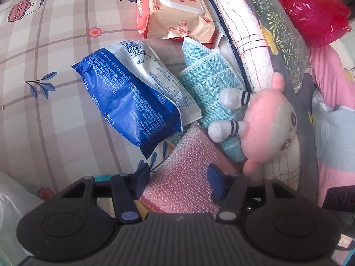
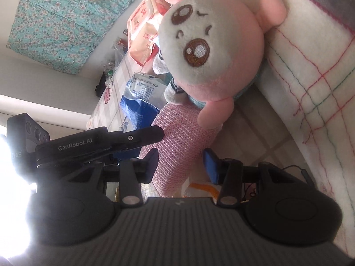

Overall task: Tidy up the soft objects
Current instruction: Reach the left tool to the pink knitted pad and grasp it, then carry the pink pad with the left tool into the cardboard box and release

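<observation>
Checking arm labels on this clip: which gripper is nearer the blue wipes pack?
Left. The left gripper sits just short of the blue wipes pack; the right gripper is farther, with the left one between it and the pack.

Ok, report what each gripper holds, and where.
Left gripper and right gripper straddle the near end of the pink mesh sponge; a grip cannot be told.

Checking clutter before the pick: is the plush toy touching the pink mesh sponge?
Touching. The right wrist view shows the plush toy with its lower pink limb resting on the pink mesh sponge's upper edge, no gap. The left wrist view is less clear.
</observation>
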Tool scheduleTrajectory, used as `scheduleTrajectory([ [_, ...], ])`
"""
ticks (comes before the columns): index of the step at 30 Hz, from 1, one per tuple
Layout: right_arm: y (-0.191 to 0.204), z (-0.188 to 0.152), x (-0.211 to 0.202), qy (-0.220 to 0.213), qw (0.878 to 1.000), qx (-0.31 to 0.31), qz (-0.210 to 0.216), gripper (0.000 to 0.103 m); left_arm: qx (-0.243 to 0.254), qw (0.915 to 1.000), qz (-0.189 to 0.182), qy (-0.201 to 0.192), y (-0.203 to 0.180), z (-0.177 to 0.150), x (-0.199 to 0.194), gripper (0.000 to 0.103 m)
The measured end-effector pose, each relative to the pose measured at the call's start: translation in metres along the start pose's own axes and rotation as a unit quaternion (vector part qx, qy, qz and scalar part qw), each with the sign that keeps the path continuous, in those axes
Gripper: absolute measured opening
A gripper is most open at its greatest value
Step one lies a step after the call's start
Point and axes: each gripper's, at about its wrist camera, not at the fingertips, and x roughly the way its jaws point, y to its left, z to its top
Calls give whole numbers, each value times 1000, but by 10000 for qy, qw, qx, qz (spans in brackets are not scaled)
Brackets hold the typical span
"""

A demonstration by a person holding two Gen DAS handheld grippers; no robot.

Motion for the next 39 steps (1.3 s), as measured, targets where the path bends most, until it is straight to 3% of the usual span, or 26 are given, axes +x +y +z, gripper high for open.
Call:
scheduleTrajectory([
  [12, 34, -17, -33, -381, 9983, -337, 275, 35, 440, 9978, 2, -487, -16, -43, -77, 51],
  [20, 87, -45, -69, -485, 9922, -910, 703, 35, 356, 9924, 32, -1181, -1, -80, -159, 50],
  [28, 160, -90, -91, -223, 9777, -1720, 1184, 35, -12, 9775, 335, -2085, 53, -134, -253, 49],
  [35, 257, -143, -55, 421, 9542, -2564, 1483, 35, -690, 9562, 854, -2715, 126, -187, -309, 49],
  [39, 307, -177, -15, 921, 9396, -2969, 1434, 35, -1248, 9467, 1179, -2725, 182, -206, -317, 49],
])
